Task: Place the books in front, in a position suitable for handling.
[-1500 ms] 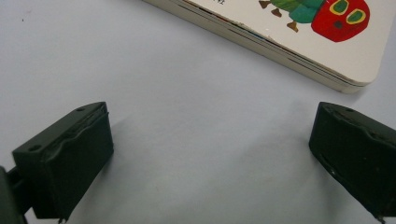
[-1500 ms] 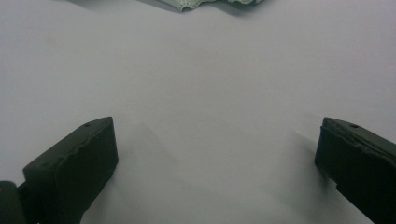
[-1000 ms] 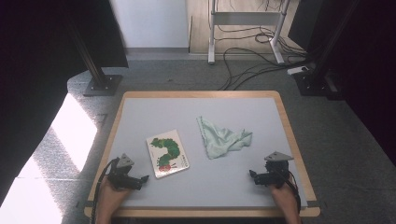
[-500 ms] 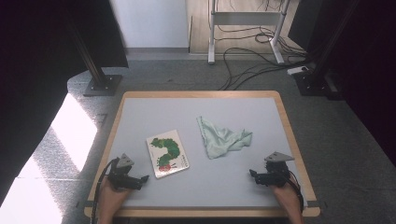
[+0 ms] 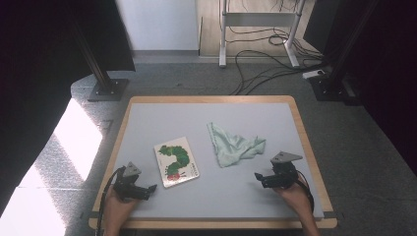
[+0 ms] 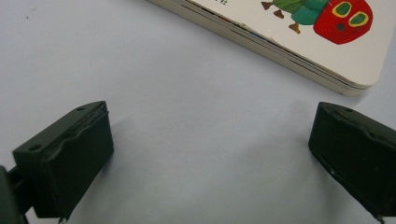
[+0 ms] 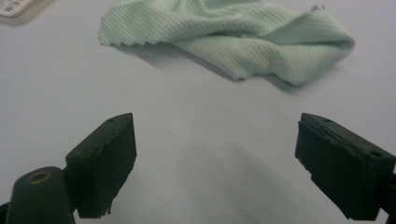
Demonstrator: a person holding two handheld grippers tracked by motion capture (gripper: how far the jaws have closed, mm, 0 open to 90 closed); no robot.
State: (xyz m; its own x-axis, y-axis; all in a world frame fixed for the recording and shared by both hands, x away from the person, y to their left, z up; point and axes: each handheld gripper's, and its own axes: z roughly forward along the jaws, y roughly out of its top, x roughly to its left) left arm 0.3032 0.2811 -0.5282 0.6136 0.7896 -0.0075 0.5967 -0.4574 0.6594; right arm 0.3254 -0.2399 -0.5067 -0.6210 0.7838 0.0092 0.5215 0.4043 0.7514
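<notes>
Two items are found on the grey table: a crumpled pale green cloth and a board book with a green caterpillar printed on its white cover. The cloth is located right of the table's centre, lying loose and folded over itself, with one corner drawn out toward the far side. In the right gripper view the cloth is seen ahead of the jaws, apart from them, with bare table between. The book is laid flat left of centre, slightly turned, near the cloth but not touching it. The right tongs are held by the person's right hand near the table's near right corner, just short of the cloth; their jaws have just been closing slightly, yet are recorded as spread wide, with nothing between them. The left tongs are held by the left hand near the near left corner, just beside the book's near edge; in the left gripper view the jaws are likewise spread, nothing is gripped, and the book's corner is seen just beyond them.
</notes>
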